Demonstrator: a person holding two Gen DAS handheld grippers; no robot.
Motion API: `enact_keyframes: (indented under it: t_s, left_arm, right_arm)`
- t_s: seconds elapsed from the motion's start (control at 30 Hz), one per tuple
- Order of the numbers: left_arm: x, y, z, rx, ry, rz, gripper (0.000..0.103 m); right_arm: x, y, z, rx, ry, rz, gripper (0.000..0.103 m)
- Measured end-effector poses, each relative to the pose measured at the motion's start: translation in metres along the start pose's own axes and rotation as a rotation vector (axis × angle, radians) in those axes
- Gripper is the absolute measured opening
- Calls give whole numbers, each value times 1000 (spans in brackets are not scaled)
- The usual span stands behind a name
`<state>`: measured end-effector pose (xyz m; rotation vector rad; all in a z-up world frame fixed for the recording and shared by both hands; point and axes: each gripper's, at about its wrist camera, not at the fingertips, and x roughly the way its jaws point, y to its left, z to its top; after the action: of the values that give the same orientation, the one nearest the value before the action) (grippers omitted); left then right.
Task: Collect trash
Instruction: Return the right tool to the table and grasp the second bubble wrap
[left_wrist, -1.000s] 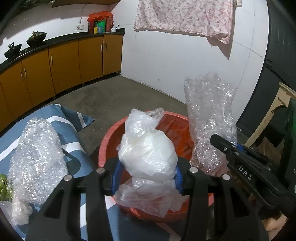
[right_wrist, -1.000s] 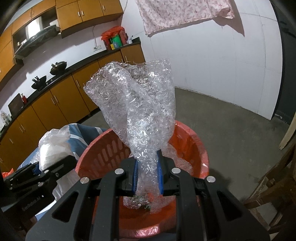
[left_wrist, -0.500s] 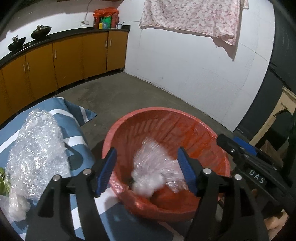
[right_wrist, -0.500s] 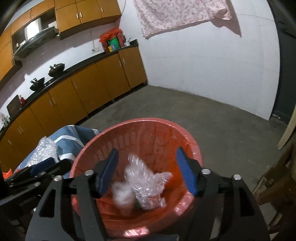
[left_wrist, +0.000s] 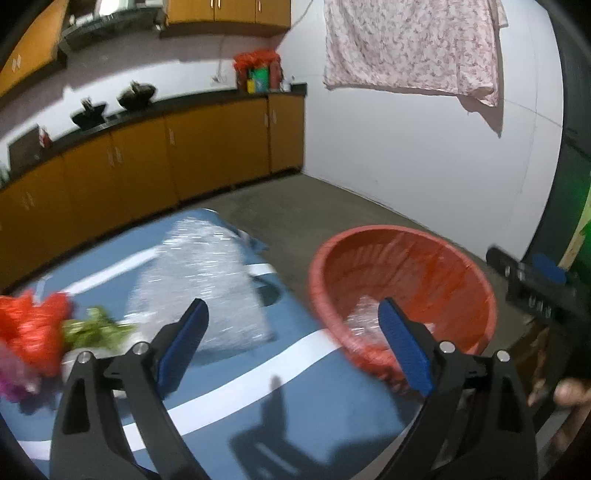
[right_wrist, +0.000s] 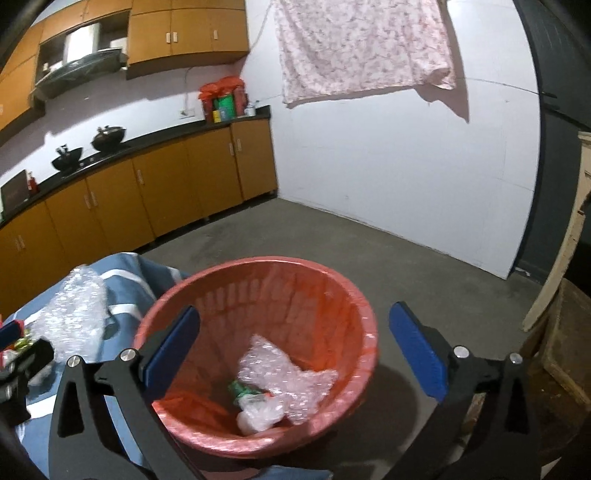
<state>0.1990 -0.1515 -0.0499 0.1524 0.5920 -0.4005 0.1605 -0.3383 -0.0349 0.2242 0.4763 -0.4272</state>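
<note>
Blue pads on my left gripper stand wide and are opening further, with nothing between them; through the gap I see only the blue striped cloth on which the remaining trash lies. My right gripper is likewise spread to its widest, jaws opening, empty, and hangs above the red basket.

Contents of the basket, right wrist view, lower centre: one crumpled bubble wrap piece, a small clear plastic bag, and a green-labelled scrap beside them. These items rest on the basket floor, clear of both grippers.

Remaining trash: a large bubble wrap sheet lies on the cloth at centre left of the left wrist view, just beyond and slightly left of my left pads. Its long axis appears to run away from the gripper, toward the upper part of the frame, though blur softens its outline. At the left edge of that view sit a red mesh bag and some green leafy scraps; blur hides detail.

Governing relation: the sheet lies to the left of the basket, on the left gripper's side, and the left gripper is clearly nearer. In my judgement the left hand should take it, closing across the sheet's short dimension. The right gripper, visible at the right edge of the left wrist view, is separated from the sheet by the basket.
</note>
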Motion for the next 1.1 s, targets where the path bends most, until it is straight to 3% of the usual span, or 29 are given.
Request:
enact_keyframes:
  t_s: [0.2,0.53,0.73,0.93,1.1]
  left_arm:
    - [-48,42,-29,-18,-34,130,92]
    - [-104,161,-77,-224,-9,396,92]
    - [-118,218,-96,-325,-4,536,92]
    - [-124,253,-104,-346,6,593,92]
    - [-122,276,-107,-395,12,596,92]
  right_arm:
    - [-13,35,3,-29,-6,123,101]
    - [-22,120,-4,-148,33,268,101]
    - [-1,176,-11,-183,107,340,101]
    - [42,230,-12,-224,178,331,96]
    - [78,243,-21,-214,277,295,87]
